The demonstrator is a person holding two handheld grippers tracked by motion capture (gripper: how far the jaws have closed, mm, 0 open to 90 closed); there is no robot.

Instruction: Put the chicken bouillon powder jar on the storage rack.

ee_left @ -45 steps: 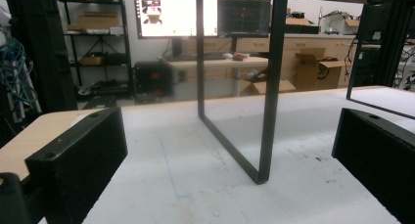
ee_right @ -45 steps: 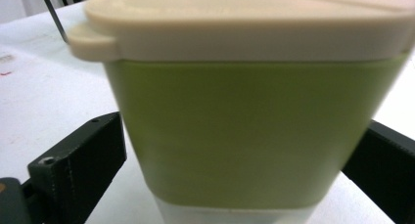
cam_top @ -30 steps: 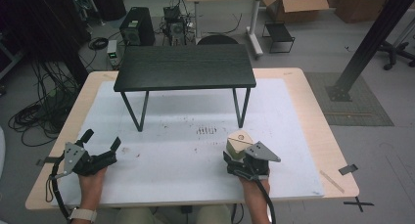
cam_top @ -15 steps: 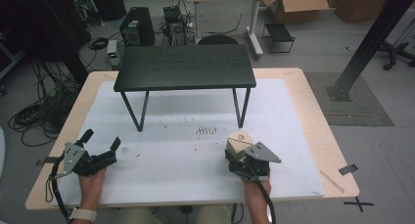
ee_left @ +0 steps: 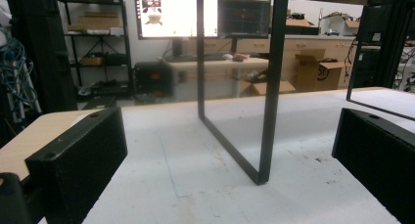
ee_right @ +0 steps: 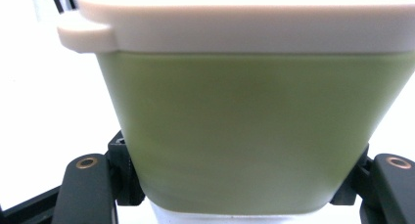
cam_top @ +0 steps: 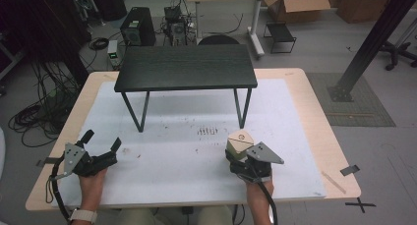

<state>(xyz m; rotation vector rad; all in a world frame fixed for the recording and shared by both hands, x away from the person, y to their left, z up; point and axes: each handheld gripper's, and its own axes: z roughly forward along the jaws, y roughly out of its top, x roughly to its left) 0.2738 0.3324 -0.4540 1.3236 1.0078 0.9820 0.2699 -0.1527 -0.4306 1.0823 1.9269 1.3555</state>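
Note:
A small pale green container (cam_top: 237,153) with a cream lid (cam_top: 239,141) stands on the white mat at the front right. My right gripper (cam_top: 238,155) is shut on it, the jaws pressed on its lower sides. Up close in the right gripper view, the green container (ee_right: 244,131) sits between the black pads (ee_right: 125,177), and my right gripper (ee_right: 242,187) holds it near its base. My left gripper (cam_top: 102,140) rests at the front left, open and with nothing in it. In the left gripper view my left gripper (ee_left: 227,158) has its jaws wide apart.
A low black table (cam_top: 187,68) on thin metal legs stands on the white mat (cam_top: 172,156) at the back middle; one leg frame (ee_left: 266,111) is just ahead of the left gripper. The wooden tabletop (cam_top: 319,131) edges the mat. Desks, boxes and cables lie beyond.

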